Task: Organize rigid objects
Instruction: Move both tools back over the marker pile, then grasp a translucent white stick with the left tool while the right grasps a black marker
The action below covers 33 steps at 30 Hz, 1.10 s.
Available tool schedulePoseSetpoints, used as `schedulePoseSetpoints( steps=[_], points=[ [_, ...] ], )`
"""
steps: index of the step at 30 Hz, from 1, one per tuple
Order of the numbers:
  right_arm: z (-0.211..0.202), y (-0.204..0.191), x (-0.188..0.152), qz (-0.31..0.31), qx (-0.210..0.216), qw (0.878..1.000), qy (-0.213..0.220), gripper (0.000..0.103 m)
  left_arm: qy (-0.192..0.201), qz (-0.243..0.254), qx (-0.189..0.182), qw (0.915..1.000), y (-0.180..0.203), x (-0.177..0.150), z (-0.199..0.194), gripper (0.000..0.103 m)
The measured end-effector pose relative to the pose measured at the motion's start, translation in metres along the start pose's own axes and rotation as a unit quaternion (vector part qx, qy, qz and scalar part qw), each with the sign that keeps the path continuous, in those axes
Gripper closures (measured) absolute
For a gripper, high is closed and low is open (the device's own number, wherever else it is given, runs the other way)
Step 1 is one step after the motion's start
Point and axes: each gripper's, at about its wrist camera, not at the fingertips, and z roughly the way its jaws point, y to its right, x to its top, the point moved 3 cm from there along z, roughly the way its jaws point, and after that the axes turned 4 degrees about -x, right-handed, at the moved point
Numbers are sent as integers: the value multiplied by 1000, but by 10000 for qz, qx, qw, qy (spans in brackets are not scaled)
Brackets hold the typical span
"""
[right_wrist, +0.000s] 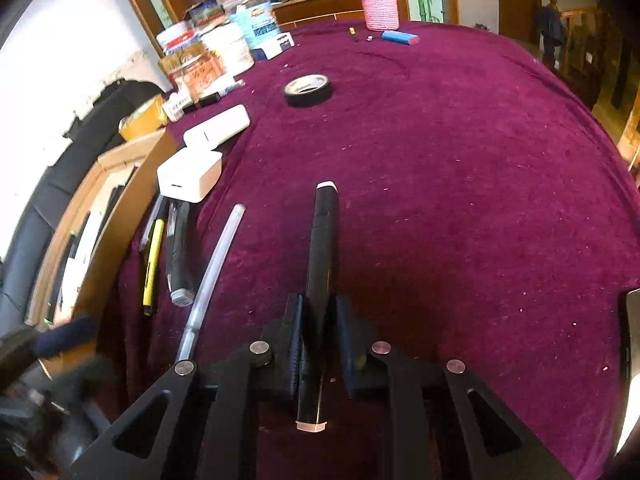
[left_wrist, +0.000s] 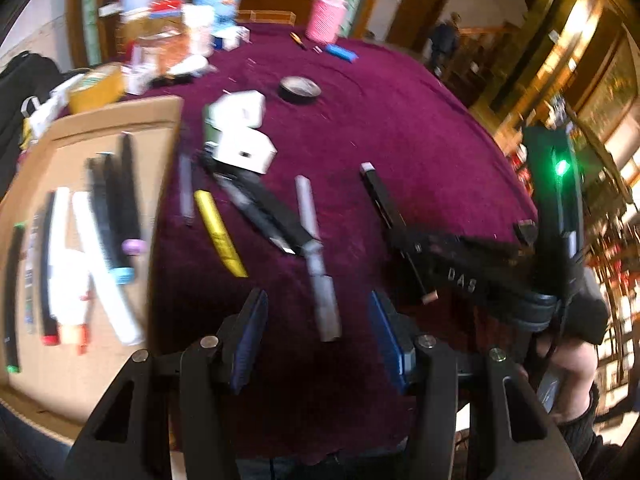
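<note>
The left wrist view is smeared by motion blur, so the pens in the shallow brown cardboard tray point(left_wrist: 120, 120) show only as streaks of black, white and grey; their caps and print cannot be read. That tray is cut off by the lower left edge of the view, and in the right wrist view only its near wall point(right_wrist: 132, 184) and a sliver of its contents show.

The right gripper point(right_wrist: 318, 320) has its dark padded fingers point(right_wrist: 294, 332) pressed on the sides of a long black square-sided marker with a pale cap at each end point(right_wrist: 322, 264). The marker's near end pokes back past the pads, and its far end points away across the plush, lint-flecked burgundy velvet tablecloth point(right_wrist: 460, 200). This marker lies well to the right of the tray. From the left wrist camera the same marker point(left_wrist: 380, 196) is partly hidden behind the right gripper's black body point(left_wrist: 472, 268).

The left gripper point(left_wrist: 316, 308) stands about half open, its blue-padded fingers point(left_wrist: 384, 332) on either side of a grey translucent cylindrical pen point(left_wrist: 316, 256) without touching it.

Just right of the tray lie a flat yellow plastic pen point(left_wrist: 220, 232) and a black pen with a silver tip point(left_wrist: 260, 212). Beyond them, two smooth white rounded plastic boxes point(right_wrist: 188, 174) sit near the tray's far corner. A black tape roll point(right_wrist: 308, 88) lies farther out on the cloth.
</note>
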Motion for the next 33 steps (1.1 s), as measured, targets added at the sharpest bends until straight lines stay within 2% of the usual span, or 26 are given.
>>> schedulePoseSetpoints(
  steps=[8,9,10,12,22,23,24,26,33],
  points=[
    [1,8,5,-42,131,9998,111,86,-379,67,39,9993,12,8,34,59],
    [2,9,6,-55,169,9998,129,86,-449,31,60,9990,11,9,38,63],
    [2,9,6,-51,188,9997,133,86,-540,-68,88,9985,9,10,43,72],
    [3,11,8,-41,227,9996,135,86,-652,-176,84,9977,7,10,51,79],
    [3,26,11,80,278,9993,225,86,-580,-150,343,9976,18,24,64,79],
    [3,25,11,68,264,9993,249,86,-551,-101,405,9976,19,25,66,81],
    [3,25,10,57,255,9993,273,86,-515,-40,510,9974,20,25,66,90],
    [3,25,10,60,260,9992,296,85,-477,28,646,9968,20,25,67,93],
    [1,23,8,61,164,9992,355,86,-402,-175,269,9987,16,20,60,94]
  ],
)
